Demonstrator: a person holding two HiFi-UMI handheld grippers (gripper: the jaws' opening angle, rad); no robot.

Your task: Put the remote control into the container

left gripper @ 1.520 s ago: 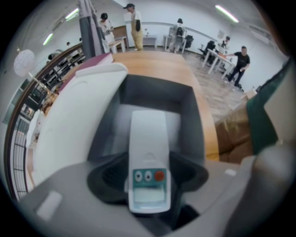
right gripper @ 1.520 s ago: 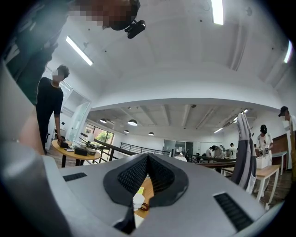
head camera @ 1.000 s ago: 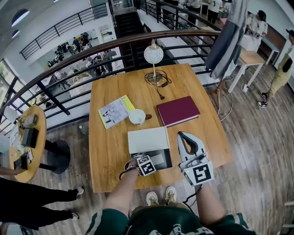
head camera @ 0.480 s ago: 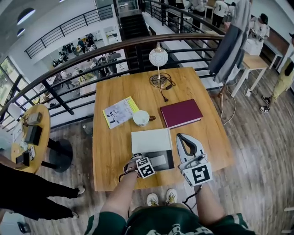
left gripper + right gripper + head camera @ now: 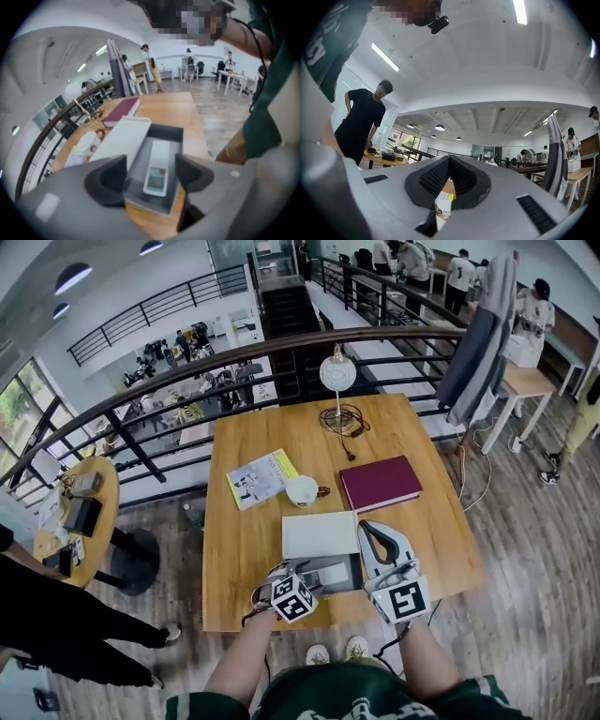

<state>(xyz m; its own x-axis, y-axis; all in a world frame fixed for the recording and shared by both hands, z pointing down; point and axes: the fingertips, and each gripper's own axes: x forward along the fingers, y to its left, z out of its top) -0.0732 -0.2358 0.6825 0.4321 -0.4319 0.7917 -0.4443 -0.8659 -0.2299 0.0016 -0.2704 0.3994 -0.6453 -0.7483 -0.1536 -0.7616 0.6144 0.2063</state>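
Entry, as I read it from the remote station:

1. Left gripper point(image 5: 151, 165): jaws stand apart with nothing clamped. In its own view one jaw sits on each side of the remote control's near end. I see no contact.
2. Remote control point(image 5: 157, 168): white and slim, with a small screen at the end nearest the left gripper. It lies flat and lengthwise inside the container.
3. Container point(image 5: 177, 135): a dark, shallow, open box near the front edge of the table. In the head view it sits between the two grippers.
4. White lid point(image 5: 319, 534): lies flat just beyond the container. I cannot tell whether the two touch.
5. Right gripper point(image 5: 375, 529): jaws pressed together and empty. It is just right of the container, pointing away from me over the table.
6. Wooden table point(image 5: 244, 559): also carries a maroon book point(image 5: 380, 483), a white cup point(image 5: 302, 490) and a yellow-edged booklet point(image 5: 261, 477). A globe lamp point(image 5: 337, 373) stands at the far edge, with a coiled cable point(image 5: 345, 418) at its foot.
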